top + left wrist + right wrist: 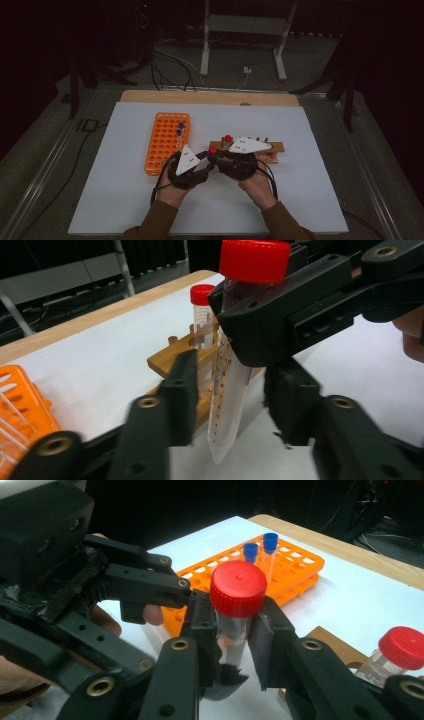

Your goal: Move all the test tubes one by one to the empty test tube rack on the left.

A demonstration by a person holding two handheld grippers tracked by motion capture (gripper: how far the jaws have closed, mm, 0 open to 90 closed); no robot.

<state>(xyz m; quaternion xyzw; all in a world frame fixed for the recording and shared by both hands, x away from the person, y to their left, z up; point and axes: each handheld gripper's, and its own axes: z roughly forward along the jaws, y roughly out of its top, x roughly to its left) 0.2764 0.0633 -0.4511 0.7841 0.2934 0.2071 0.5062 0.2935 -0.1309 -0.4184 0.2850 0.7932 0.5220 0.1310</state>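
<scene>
Gripping red-capped tube (236,611) in clenched right gripper (235,645); flanking its lower end with released left gripper (231,400), over white mat (300,130).

Plastic rack (167,141) left of wooden rack (272,148), both on table (115,200).

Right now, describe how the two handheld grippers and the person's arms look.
Both the left gripper and the right gripper are black, with bolted linkage jaws showing brass-coloured pivots, and each carries a pale three-cornered plate with dark dots on top. Black cables trail from them. The person wears brown sleeves.
</scene>
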